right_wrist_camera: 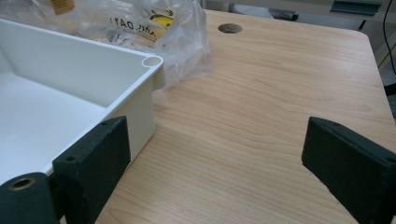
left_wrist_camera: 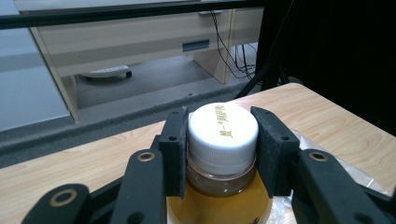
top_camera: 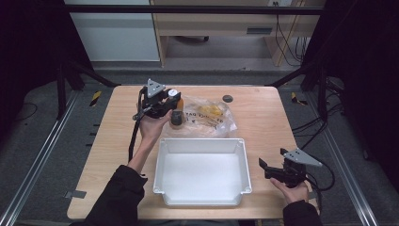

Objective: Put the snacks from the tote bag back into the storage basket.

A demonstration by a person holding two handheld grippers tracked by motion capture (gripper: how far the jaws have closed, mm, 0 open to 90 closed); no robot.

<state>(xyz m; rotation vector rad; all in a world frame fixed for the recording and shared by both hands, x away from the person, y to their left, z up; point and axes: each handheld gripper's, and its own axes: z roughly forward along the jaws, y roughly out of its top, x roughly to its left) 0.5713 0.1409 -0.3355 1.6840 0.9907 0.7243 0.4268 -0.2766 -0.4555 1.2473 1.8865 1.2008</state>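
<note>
Left tongs [left_wrist_camera: 223,154] are clamping a bottle [left_wrist_camera: 223,140] of amber liquid at its white cap, both pads pressing the cap's sides. In the high view the bottle [top_camera: 175,109] is sitting at the far left of the desk [top_camera: 263,117], just beside a clear plastic bag [top_camera: 209,115]. Right tongs [right_wrist_camera: 215,163] are gaping wide, holding nothing, resting near the white bin [top_camera: 202,143]'s right corner.
</note>
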